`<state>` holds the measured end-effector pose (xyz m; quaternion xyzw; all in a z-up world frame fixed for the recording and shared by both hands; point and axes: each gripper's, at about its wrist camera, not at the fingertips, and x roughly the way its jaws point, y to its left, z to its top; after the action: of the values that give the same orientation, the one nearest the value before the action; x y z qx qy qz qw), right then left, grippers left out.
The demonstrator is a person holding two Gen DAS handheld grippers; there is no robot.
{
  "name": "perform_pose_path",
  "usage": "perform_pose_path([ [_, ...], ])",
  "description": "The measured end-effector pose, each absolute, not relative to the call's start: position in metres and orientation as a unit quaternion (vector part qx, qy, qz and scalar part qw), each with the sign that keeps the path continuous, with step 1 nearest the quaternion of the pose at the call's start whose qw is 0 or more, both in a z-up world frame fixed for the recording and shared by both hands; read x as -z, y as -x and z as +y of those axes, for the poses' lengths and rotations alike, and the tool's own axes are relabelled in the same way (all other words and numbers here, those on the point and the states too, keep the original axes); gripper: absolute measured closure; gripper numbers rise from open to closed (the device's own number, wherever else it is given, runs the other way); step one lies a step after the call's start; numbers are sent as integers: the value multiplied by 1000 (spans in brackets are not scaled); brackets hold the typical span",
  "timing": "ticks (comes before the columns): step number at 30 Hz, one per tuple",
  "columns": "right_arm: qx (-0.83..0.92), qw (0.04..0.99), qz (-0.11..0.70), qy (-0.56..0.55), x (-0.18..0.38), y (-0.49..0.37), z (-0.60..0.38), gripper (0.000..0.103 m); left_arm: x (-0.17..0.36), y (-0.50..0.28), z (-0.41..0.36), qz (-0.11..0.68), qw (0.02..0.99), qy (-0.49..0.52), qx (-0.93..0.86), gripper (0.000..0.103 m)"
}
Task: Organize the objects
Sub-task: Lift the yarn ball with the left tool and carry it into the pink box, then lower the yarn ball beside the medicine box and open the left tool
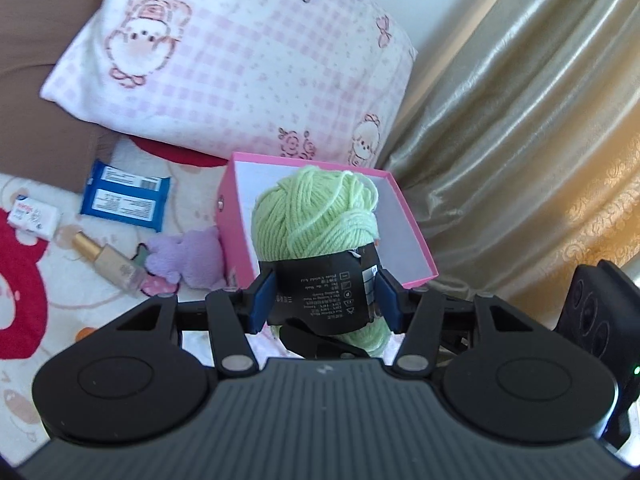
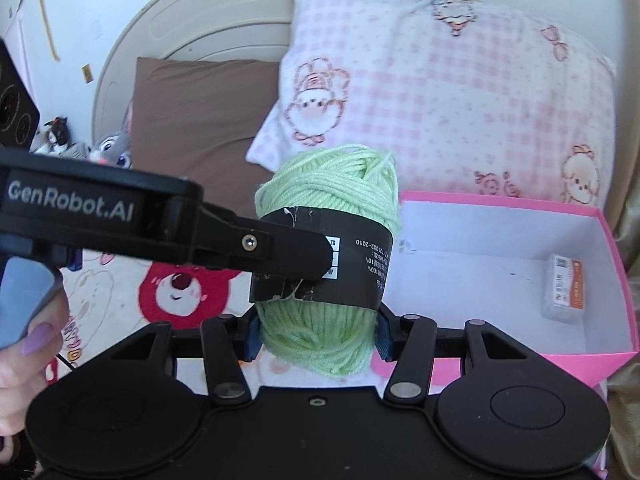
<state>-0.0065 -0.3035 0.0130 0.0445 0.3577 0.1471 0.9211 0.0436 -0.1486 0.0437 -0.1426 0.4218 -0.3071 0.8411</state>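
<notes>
Yarn skein (image 1: 316, 216), light green with a black label, was clamped by both the left gripper (image 1: 325, 296) and right gripper (image 2: 318, 336), its long axis upright, just short of the open pink box (image 2: 520, 276) ahead.

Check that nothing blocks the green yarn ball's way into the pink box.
Nothing visible blocks it. Both grippers hold the green yarn ball right beside the pink box, whose top is open; inside lies only a small packet at the far end.
</notes>
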Motion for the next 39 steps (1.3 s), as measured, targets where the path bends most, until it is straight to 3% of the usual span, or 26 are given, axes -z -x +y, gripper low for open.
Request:
perform_pose_path([
  [13,-78,924,368,-70,32,-36,-382,46,2,-113,-246,469,810,132,325,51],
  [24,-25,890,435,-133,78,-103,-433,46,64,-183,-299,514,783,169,308,53],
  [39,1,888,455,-64,97,-130,-447,41,109,-212,-325,542,762,184,303,54],
])
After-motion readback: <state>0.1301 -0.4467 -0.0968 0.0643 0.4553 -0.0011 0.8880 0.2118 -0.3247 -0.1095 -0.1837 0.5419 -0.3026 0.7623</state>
